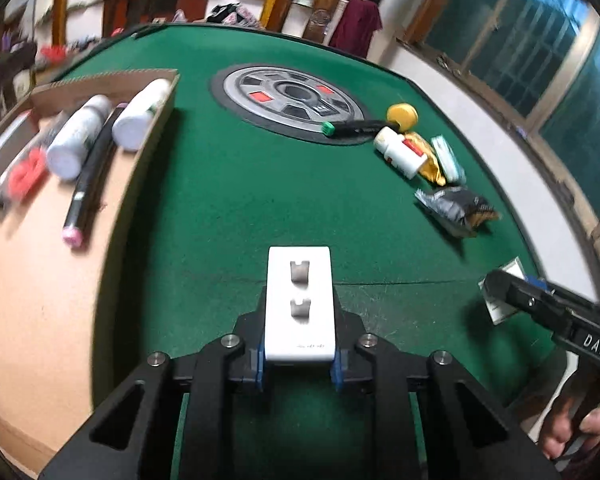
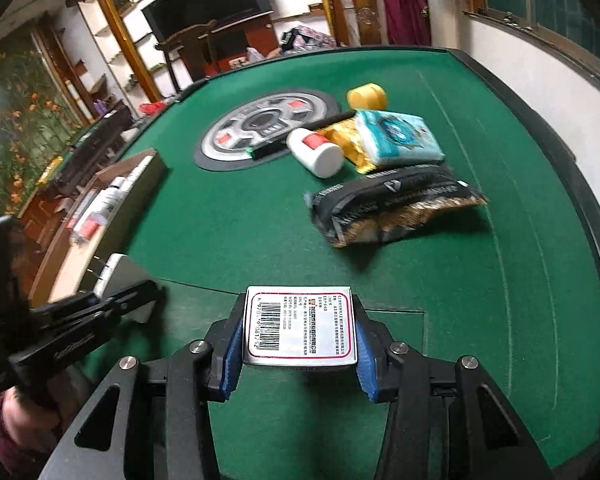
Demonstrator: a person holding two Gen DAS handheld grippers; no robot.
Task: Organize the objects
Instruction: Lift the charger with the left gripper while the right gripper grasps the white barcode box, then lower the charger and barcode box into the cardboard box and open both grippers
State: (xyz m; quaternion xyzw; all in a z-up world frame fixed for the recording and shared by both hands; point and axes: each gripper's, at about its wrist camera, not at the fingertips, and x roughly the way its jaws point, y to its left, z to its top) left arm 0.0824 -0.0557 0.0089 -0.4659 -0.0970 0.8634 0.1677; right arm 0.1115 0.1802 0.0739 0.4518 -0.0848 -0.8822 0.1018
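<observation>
Two grippers are working over one green felt table (image 2: 228, 224). The left gripper (image 1: 299, 364) is clamping one white hook plate (image 1: 299, 300) between its blue pads; the plate is carrying two small metal hooks and a line of faint print too small to read. The right gripper (image 2: 299, 356) is clamping one small white box (image 2: 300, 326) with a red border, a barcode and rows of small print that cannot be read. Both items are sitting at the near edge of the table.

One open cardboard box (image 1: 40, 280) is lying along the left edge. It is holding two white bottles (image 1: 78, 136), one black marker with a pink cap (image 1: 88, 172) and further blurred items that cannot be counted.

Towards the far right corner, one loose group is lying beside a round grey disc (image 1: 288, 100) at the table centre: one black marker with a green cap (image 1: 352, 127), one yellow round container (image 1: 402, 116), one white bottle with a red label (image 1: 400, 152), one gold packet (image 2: 346, 140), one teal tissue pack (image 2: 398, 138) and one black snack bag (image 2: 392, 208).

In the left wrist view, the right gripper's body is showing the letters "DAS".
</observation>
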